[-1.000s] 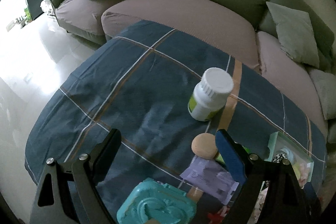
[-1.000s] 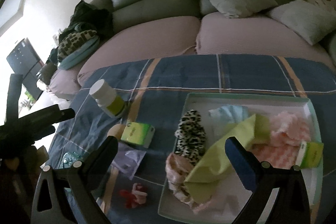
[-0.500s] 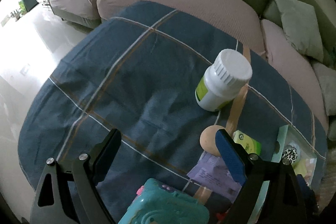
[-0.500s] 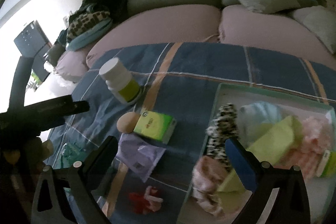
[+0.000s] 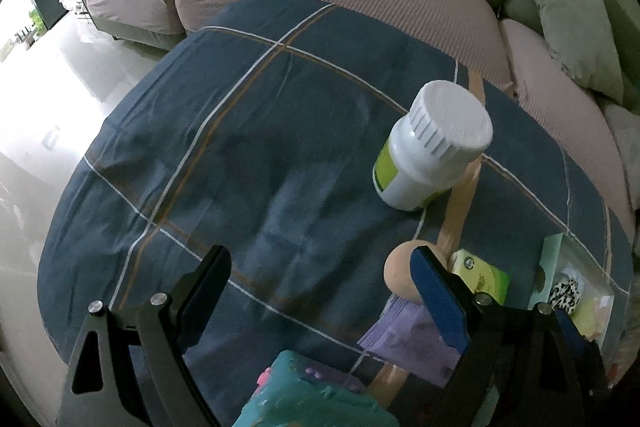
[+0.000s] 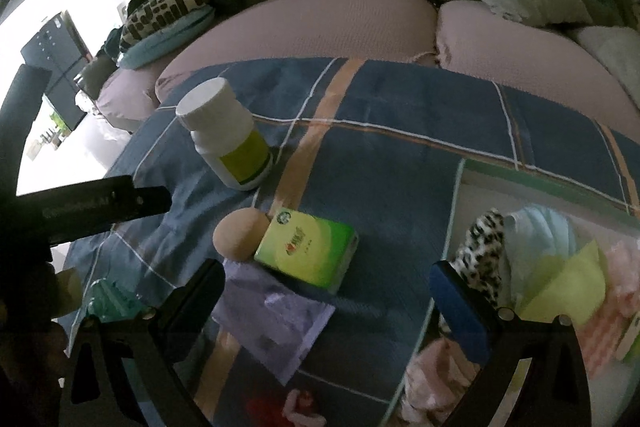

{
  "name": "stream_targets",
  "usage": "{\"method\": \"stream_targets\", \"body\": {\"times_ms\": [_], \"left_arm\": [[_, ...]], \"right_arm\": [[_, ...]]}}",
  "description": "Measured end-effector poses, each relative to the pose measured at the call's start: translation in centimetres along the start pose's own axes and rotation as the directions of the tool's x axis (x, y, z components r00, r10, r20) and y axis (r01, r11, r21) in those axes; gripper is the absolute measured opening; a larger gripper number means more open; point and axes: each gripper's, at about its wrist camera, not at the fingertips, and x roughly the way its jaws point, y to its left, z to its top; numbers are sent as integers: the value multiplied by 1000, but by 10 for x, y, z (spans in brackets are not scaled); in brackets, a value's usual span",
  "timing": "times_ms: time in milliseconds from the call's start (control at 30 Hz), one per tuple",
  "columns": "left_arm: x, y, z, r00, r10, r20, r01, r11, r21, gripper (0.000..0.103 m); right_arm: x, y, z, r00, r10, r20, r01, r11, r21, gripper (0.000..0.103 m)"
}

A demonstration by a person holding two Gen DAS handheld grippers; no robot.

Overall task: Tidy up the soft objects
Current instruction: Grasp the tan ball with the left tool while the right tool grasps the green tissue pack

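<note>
Since both grippers hang spread and empty above the checked cloth [image 5: 280, 131], the step in hand looks like choosing the next soft piece for the tray [image 6: 464, 183] at the right, where the leopard-print scrunchie [image 6: 486, 243], a light blue cloth [image 6: 540, 227] and a yellow-green cloth [image 6: 568, 283] already lie. The right gripper [image 6: 328, 295] hovers over the purple sachet [image 6: 280, 311], with the green tissue pack [image 6: 308, 251] and the tan sponge [image 6: 238, 233] touching each other just beyond; the left gripper [image 5: 320, 283] sits near that same sponge, left of the white bottle [image 5: 428, 147]. I would close on the pack across its short sides, squeezing lightly so it does not crumple. The red thing at the near edge is too blurred to name.
</note>
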Motion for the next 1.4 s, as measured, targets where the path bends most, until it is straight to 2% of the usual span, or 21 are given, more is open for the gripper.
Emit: {"method": "stream_targets", "body": {"times_ms": [200, 533, 1000, 1167, 1400], "left_arm": [[8, -9, 3, 999, -27, -26, 28, 999, 17, 91], [25, -18, 11, 996, 59, -67, -56, 997, 50, 91], [39, -31, 17, 996, 56, -74, -51, 997, 63, 91], [42, -31, 20, 996, 54, -69, -50, 997, 55, 91], [43, -28, 19, 996, 45, -72, -41, 998, 55, 91]], "right_arm": [[14, 8, 5, 1000, -26, -18, 25, 999, -31, 102], [35, 12, 8, 997, -44, -59, 41, 998, -54, 99], [55, 15, 5, 992, -62, -107, 55, 996, -67, 95], [59, 14, 4, 991, -62, -116, 55, 997, -60, 91], [58, 12, 4, 992, -46, -115, 40, 998, -54, 77]]}}
